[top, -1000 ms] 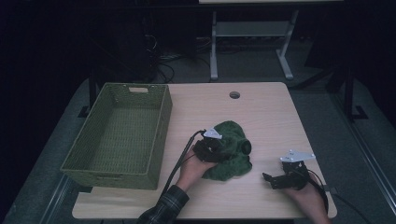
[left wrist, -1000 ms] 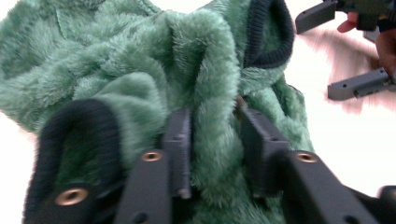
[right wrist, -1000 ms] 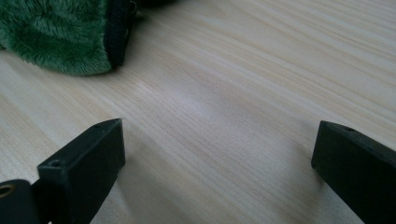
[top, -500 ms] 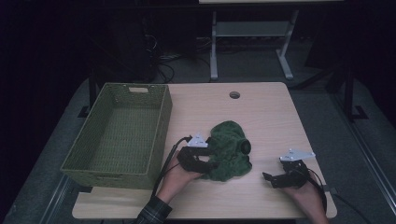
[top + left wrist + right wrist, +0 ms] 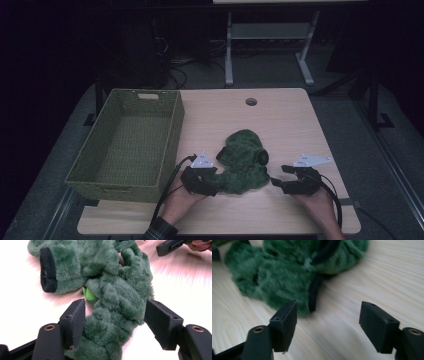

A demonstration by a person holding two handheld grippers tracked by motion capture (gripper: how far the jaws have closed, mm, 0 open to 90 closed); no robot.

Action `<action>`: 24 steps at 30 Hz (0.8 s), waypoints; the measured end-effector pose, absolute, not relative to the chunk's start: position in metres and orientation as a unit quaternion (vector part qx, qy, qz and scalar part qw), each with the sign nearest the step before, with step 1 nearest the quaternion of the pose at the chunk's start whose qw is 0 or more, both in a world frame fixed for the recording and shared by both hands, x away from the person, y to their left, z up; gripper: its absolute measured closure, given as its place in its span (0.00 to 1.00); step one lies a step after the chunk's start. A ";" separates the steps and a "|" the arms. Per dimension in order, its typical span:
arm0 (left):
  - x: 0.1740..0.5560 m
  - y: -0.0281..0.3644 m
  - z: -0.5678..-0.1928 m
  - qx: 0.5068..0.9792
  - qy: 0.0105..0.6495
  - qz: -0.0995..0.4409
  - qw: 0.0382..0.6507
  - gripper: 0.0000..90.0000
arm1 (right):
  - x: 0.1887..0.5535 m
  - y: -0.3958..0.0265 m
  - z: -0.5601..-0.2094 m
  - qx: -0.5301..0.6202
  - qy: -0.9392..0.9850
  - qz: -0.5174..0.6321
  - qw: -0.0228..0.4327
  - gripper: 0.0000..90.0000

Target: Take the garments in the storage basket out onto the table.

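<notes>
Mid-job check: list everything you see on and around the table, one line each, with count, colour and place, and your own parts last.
Table: one, light wood, centre, with a round hole near its far edge.
Basket: one, green woven, on the table's left side, nothing inside.
Fuzzy garment: one, dark green with black cuffs, crumpled on the table's near middle; a bright green tag peeks out.
Metal stand: one, pale grey, on the floor beyond the table.
Cables: several, dark, on the floor behind the basket.
Left gripper: black, jaws open around the garment's edge.
Right gripper: black, jaws open, on bare table just right of the garment.
</notes>
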State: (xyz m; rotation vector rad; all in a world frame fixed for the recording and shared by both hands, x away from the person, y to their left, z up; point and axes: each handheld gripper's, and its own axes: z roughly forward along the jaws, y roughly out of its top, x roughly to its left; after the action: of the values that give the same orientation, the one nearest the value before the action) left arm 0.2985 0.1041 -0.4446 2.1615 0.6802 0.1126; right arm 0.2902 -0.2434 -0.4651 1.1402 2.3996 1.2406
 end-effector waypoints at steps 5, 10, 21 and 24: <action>0.301 0.106 -0.446 0.864 0.273 0.041 0.422 0.35 | 0.304 -0.231 -0.469 0.376 0.818 0.429 0.076 0.45; 0.302 0.107 -0.445 0.866 0.270 0.043 0.419 0.35 | 0.311 -0.216 -0.474 0.369 0.829 0.415 0.066 0.59; 0.300 0.113 -0.440 0.865 0.271 0.046 0.419 0.35 | 0.303 -0.220 -0.466 0.360 0.840 0.395 0.094 0.90; 0.300 0.115 -0.441 0.866 0.270 0.042 0.419 0.35 | 0.299 -0.226 -0.461 0.361 0.841 0.390 0.103 0.90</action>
State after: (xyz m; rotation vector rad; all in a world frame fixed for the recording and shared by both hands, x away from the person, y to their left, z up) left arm 0.3003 0.1146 -0.4409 2.1711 0.6781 0.1062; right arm 0.2990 -0.2260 -0.4612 1.0665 2.4810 1.1497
